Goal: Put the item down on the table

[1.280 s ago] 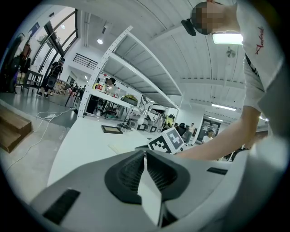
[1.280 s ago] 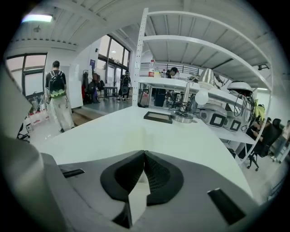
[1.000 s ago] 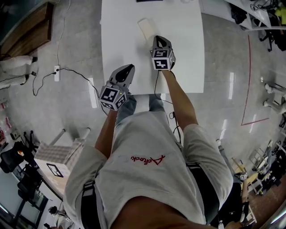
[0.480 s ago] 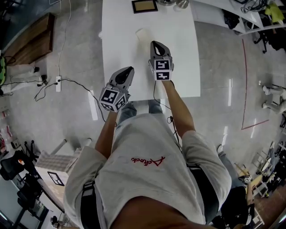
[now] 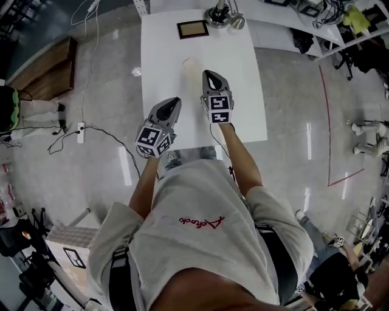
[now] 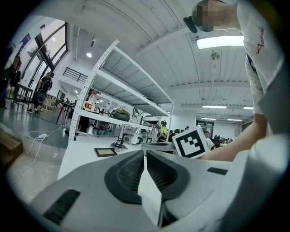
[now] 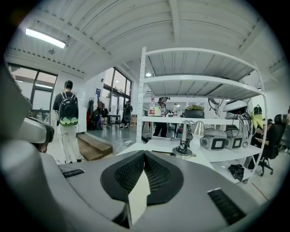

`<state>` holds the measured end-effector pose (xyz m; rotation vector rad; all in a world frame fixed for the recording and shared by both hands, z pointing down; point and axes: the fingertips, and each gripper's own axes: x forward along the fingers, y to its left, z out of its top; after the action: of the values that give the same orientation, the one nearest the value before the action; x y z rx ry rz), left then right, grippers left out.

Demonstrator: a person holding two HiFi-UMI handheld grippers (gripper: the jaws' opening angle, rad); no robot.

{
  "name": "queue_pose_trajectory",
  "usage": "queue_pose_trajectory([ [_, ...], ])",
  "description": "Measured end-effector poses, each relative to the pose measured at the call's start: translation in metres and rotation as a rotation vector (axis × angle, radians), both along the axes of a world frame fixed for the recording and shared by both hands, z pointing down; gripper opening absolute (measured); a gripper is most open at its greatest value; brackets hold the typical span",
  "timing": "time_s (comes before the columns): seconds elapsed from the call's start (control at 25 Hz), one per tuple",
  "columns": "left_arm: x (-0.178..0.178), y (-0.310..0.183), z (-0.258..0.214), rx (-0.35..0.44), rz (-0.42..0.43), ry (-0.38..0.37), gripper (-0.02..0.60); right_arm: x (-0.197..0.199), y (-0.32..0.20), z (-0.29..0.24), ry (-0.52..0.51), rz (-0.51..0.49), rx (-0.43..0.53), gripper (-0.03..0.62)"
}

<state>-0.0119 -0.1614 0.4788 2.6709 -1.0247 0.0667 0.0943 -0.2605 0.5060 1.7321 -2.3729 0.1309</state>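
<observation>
A pale cream oblong item [image 5: 192, 65] lies on the white table [image 5: 243, 91], free of both grippers. In the head view my right gripper [image 5: 208, 74] hangs above the table just right of the item's near end, jaws shut and empty. My left gripper [image 5: 173, 102] is held further back and to the left, over the table's near left part, also shut with nothing in it. In the left gripper view the left gripper [image 6: 145, 153] has its tips touching. The right gripper view shows the right gripper [image 7: 144, 154] closed the same way. Neither gripper view shows the item.
A small framed picture [image 5: 192, 28] and a desk lamp [image 5: 220, 15] stand at the table's far end. A wooden platform [image 5: 45, 58] and cables [image 5: 79, 130] lie on the floor to the left. Shelving with equipment stands beyond the table [image 7: 204, 136]. A person with a backpack [image 7: 68, 122] stands far off.
Both grippers have risen from the table, the right one more. The item stays where it lay. More of the table's far end has come into view.
</observation>
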Motion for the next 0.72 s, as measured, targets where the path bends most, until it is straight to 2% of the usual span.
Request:
queue_pose_trajectory([
  [0.28,-0.005,0.007,-0.009,0.037,0.016,-0.008,0.035,-0.013,0.038,-0.034,-0.045,-0.005,0.063,0.006],
  [0.52,-0.016,0.018,-0.009,0.038,0.031,-0.004,0.035,-0.023,0.08,-0.043,-0.031,-0.014,0.09,0.006],
  [0.72,-0.03,0.029,-0.01,0.046,0.071,-0.001,0.035,-0.034,0.108,-0.046,-0.056,0.025,0.096,0.006],
])
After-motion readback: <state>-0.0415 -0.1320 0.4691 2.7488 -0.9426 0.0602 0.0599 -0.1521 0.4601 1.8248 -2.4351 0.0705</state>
